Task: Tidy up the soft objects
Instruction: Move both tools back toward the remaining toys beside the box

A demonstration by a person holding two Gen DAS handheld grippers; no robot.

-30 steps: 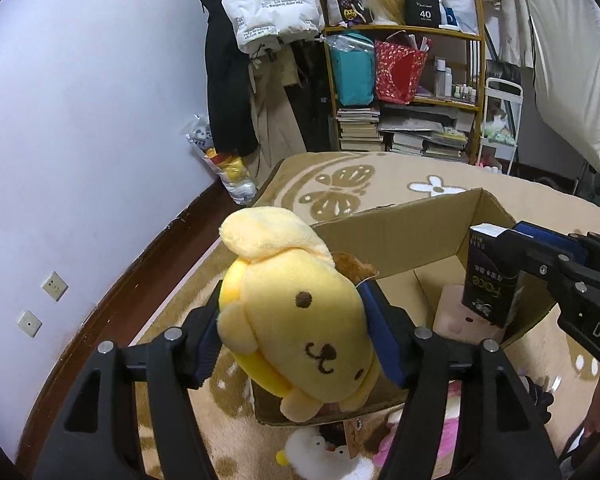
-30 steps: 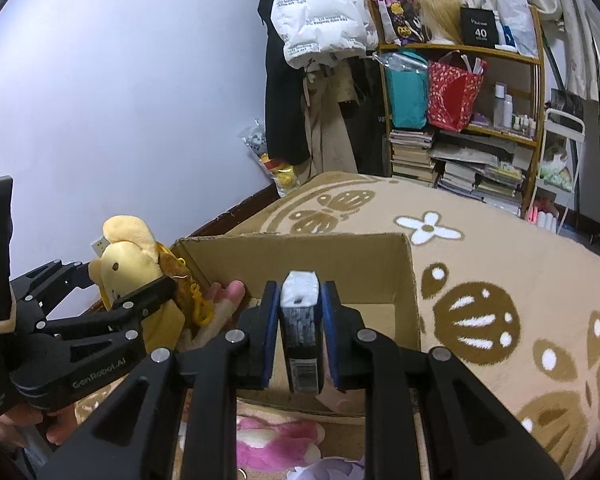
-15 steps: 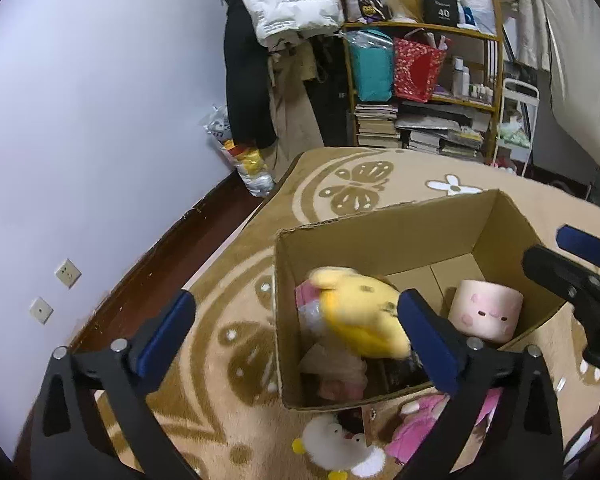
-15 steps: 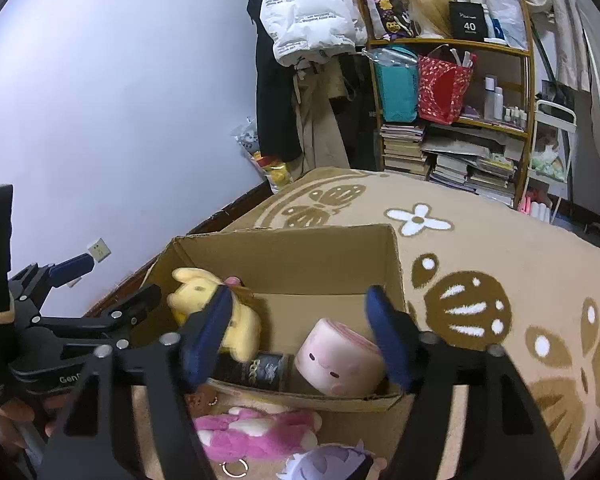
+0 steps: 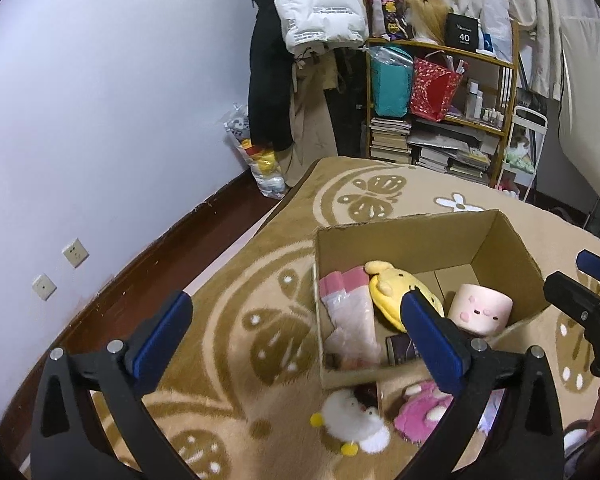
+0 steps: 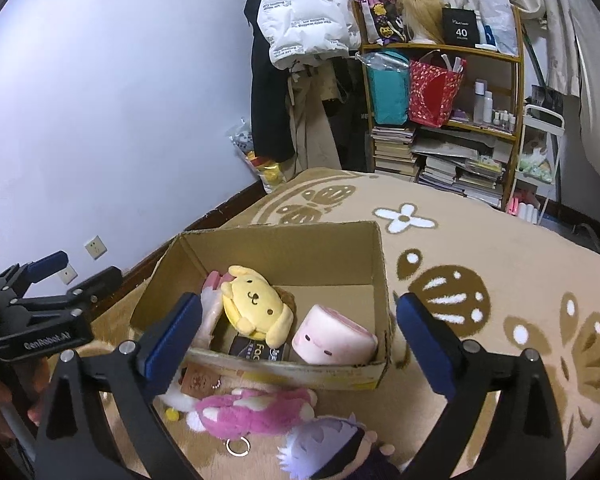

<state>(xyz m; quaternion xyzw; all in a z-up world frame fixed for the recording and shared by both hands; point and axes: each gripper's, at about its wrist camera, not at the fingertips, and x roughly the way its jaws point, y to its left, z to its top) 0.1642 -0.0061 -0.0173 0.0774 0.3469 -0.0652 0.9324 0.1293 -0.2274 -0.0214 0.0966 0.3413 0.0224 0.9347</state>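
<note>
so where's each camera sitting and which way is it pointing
Left wrist view: sits on the left tool, looking forward and down over the rug at the cardboard box; its own two open fingers frame the view, and the right tool juts in at the right edge.
Right wrist view: sits on the right tool, aimed down at the same box from its other side; open fingers frame it, and the left tool shows at left.
Shared: the box, the yellow plush dog, the pink plush on the rug, the shelf.

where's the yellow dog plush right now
In the right wrist view the yellow dog plush lies inside the cardboard box, toward its left side, beside the pink cylinder plush and partly over a black packet.
</note>
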